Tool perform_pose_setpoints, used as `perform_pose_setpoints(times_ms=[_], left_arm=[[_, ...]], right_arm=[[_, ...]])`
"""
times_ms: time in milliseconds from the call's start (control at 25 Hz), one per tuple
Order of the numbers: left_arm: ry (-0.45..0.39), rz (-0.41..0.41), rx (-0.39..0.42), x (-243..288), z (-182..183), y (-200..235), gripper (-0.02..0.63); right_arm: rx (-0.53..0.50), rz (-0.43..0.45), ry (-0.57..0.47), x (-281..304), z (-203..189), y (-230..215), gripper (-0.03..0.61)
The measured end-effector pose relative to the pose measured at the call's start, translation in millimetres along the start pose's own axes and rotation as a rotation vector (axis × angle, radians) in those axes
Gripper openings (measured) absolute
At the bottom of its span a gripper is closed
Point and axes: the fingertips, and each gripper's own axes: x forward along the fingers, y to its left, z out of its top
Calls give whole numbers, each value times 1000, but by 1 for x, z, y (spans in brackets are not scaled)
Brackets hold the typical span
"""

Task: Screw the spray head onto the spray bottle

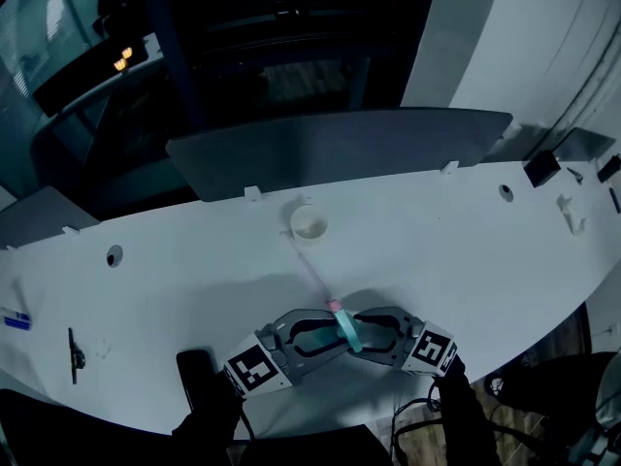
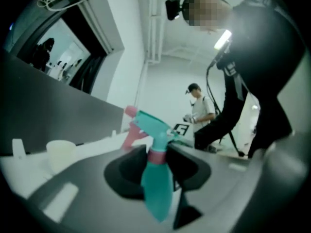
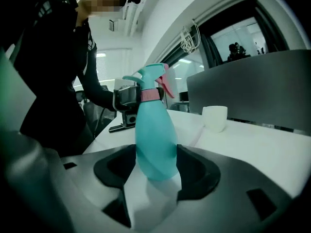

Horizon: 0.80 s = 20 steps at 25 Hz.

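A teal spray bottle point(image 1: 347, 332) with a pink collar point(image 1: 334, 306) stands between my two grippers near the front edge of the white table point(image 1: 456, 250). My left gripper point(image 1: 328, 336) is shut on the spray head at its pink collar point(image 2: 156, 156); the teal spray head point(image 2: 153, 125) and pink trigger point(image 2: 130, 130) rise beyond the jaws. My right gripper point(image 1: 365, 336) is shut on the bottle's lower body point(image 3: 155, 144) from the opposite side, a pad touching each flank. In the right gripper view the spray head point(image 3: 148, 79) sits upright on the bottle, with the left gripper point(image 3: 127, 98) behind it.
A small white cup point(image 1: 309, 224) stands on the table behind the bottle, also in the gripper views point(image 2: 60, 152) point(image 3: 215, 117). A dark partition point(image 1: 340, 149) lines the table's far edge. Small dark items point(image 1: 74, 352) lie at the left. A second person point(image 2: 201, 113) stands far off.
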Motion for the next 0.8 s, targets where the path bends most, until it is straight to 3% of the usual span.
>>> perform_pose_setpoints(times_ms=[120, 280, 360, 480, 600, 760, 800], left_arm=[[-35, 86, 14, 1, 5, 2, 140], [-51, 256, 112, -2, 6, 4, 153], [-76, 267, 99, -4, 6, 1, 244], [-93, 272, 33, -11, 3, -1, 309], [-48, 331, 109, -27, 3, 1, 330], [-63, 477, -18, -59, 1, 4, 331], [-59, 499, -30, -65, 0, 2, 300]], right_arm=[[31, -48, 27, 0, -7, -1, 273], [68, -245, -11, -3, -10, 2, 275], [92, -322, -47, -6, -6, 5, 282], [115, -402, -83, -10, 4, 8, 311], [102, -442, -110, -15, 19, 9, 311], [68, -469, -141, -27, 38, 12, 310], [61, -478, -152, -32, 42, 13, 308]])
